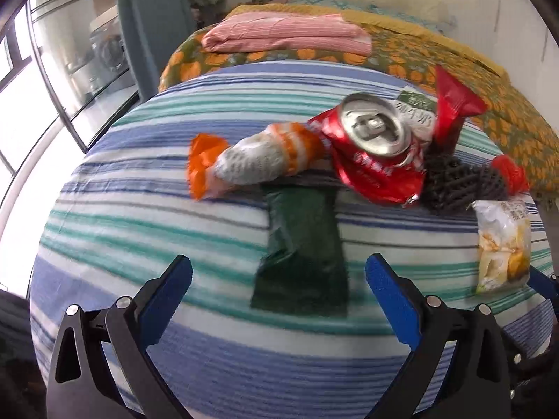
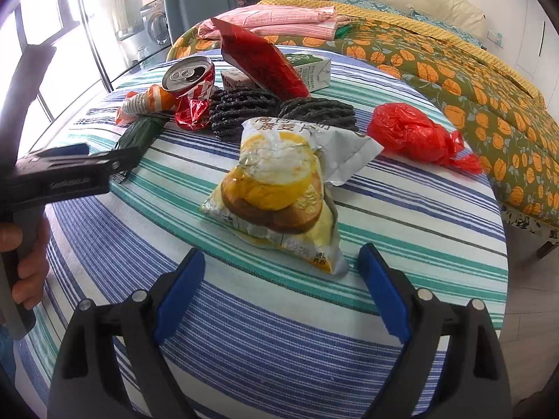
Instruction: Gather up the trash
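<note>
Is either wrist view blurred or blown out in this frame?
Left wrist view: motion blur smears the green wrapper and the striped cloth, while the can stays fairly sharp; the window at left is overexposed. Right wrist view: sharp, with the yellow bag crisp, glare on its foil, a bright window at upper left and strong fisheye bending at the edges.
</note>
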### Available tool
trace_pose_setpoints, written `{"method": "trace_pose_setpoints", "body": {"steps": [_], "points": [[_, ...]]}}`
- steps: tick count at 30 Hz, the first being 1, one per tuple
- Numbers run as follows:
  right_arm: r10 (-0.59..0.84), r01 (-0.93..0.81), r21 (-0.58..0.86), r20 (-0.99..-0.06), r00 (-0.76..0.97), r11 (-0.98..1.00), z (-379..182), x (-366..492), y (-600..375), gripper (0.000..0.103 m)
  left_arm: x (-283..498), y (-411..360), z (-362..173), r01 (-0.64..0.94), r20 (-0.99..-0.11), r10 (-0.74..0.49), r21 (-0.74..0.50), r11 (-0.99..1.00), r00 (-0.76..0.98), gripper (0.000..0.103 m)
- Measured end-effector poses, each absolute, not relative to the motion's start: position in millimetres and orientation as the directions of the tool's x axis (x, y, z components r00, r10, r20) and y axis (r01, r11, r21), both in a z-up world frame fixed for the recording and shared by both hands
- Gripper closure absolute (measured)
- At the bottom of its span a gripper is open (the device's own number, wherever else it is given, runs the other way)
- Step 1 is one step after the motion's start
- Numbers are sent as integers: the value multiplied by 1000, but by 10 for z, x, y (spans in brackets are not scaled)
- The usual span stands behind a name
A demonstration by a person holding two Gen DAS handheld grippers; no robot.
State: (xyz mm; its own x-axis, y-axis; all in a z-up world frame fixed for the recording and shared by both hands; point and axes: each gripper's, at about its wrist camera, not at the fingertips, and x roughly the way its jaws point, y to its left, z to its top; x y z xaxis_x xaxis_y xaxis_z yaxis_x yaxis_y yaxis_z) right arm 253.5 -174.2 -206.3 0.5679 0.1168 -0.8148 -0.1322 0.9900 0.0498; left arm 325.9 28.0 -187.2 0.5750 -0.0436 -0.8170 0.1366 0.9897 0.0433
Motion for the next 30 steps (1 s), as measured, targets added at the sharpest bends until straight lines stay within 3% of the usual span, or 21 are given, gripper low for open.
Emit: {"method": "trace_pose_setpoints", "body": {"steps": [3,6,8,11,19,21,23,26,30], "points": [[116,-132,49,-815,568,990,-2063,2536,-1742,15,3404,190,-1891,149,-825,-46,48,988,564,8],[117,-132,50,-815,568,990,-2063,2536,-1743,15,3466,216,-1931,146,-833,-67,16,989,550,28],[117,-132,50,-815,568,990,-2063,2538,-1745,15,3454,243,-1915,144,-824,-69,15,989,562,58],[117,-132,50,-815,568,990,-2063,2539,-1746,15,3320,285,-1878,154,-826,-82,5,988,558,65],[117,-132,50,-815,567,990,-2062,2539,-1744,15,2316,447,-1762,238,-818,-170,-42,970,549,64],[117,-132,50,-815,567,990,-2061,2539,-1745,15,2136,468,-1800,240,-822,-159,-28,970,548,52],[117,-132,50,-815,567,990,-2061,2539,-1745,15,2045,469,-1834,232,-814,-124,14,973,567,27],[118,-132,52,-815,567,990,-2060,2540,-1745,15,2054,517,-1908,197,-819,-59,67,978,570,21],[118,-131,52,-815,567,990,-2061,2539,-1744,15,2126,663,-1952,162,-826,-83,10,987,558,12]]}}
